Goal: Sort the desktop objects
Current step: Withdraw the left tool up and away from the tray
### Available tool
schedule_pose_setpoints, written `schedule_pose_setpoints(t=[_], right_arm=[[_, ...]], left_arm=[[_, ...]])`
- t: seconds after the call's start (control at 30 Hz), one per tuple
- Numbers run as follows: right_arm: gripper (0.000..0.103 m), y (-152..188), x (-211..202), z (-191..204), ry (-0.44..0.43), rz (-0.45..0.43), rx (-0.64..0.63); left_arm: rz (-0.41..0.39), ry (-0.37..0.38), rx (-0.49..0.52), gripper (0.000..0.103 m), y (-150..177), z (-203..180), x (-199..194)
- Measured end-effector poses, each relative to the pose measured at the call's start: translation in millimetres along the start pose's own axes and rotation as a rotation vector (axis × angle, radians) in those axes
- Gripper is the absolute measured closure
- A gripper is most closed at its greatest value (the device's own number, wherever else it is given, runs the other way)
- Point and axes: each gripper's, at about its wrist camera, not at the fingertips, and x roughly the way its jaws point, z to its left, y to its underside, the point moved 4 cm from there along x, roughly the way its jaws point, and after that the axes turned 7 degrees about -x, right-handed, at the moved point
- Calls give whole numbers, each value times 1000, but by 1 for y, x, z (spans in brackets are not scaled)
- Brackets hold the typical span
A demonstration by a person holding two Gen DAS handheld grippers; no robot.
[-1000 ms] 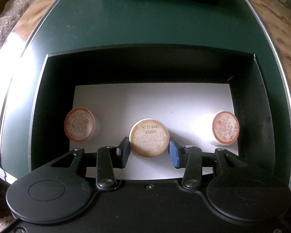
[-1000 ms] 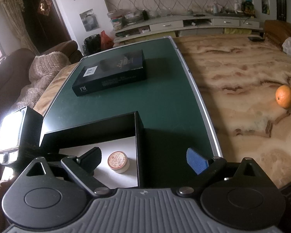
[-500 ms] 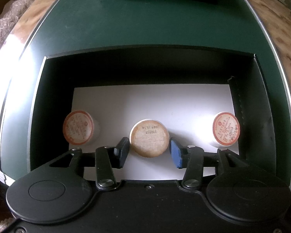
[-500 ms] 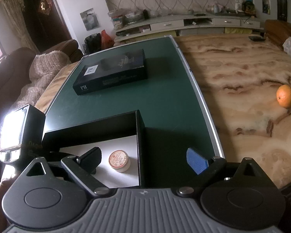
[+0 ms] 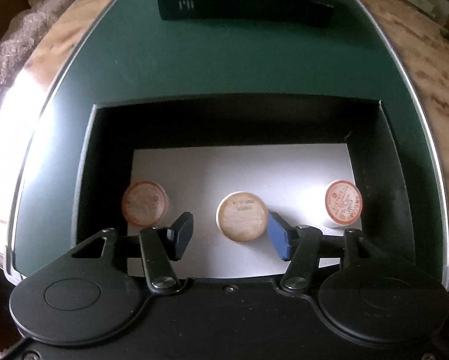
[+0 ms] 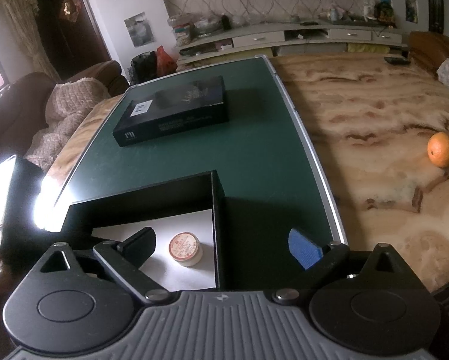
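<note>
An open black box (image 5: 104,156) with a white floor stands on the green mat (image 5: 224,60). Three small round white jars with orange-rimmed lids stand in it: left (image 5: 144,204), middle (image 5: 242,220), right (image 5: 342,203). My left gripper (image 5: 233,235) is open above the box, its pads a little apart from the middle jar on both sides. My right gripper (image 6: 224,249) is open and empty over the box's right wall (image 6: 218,210). The right jar also shows in the right wrist view (image 6: 186,248).
A closed black box (image 5: 245,0) lies at the far end of the mat; it also shows in the right wrist view (image 6: 176,111). An orange (image 6: 441,149) sits on the marbled table (image 6: 374,114) to the right. A sofa with a knitted throw (image 6: 65,105) stands at the left.
My left gripper has opened wider and drawn back up from the middle jar, which stays on the box floor. The right gripper has barely moved.
</note>
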Motion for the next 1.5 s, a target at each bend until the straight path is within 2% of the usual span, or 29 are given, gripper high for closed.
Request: schedule_pose_setpoints(t=[0.17, 0.57, 0.9, 1.03, 1.13, 1.27, 1.5], right_arm=[[2, -4, 1, 2, 6, -4, -8], [0, -15, 5, 7, 22, -12, -27], [0, -24, 7, 11, 34, -20, -42], [0, -41, 36, 1, 41, -14, -62], [0, -45, 34, 3, 47, -27, -73], [0, -52, 32, 9, 54, -47, -86], [0, -57, 39, 25, 58, -47, -126]], left_arm=[[-43, 9, 11, 48, 1, 1, -17], [-216, -4, 80, 36, -6, -1, -63], [-259, 8, 81, 34, -5, 9, -71], [-271, 6, 77, 34, -7, 12, -72], [-293, 7, 74, 34, -9, 15, -76], [-324, 3, 59, 28, -13, 19, -83], [-347, 2, 56, 28, -16, 22, -89]])
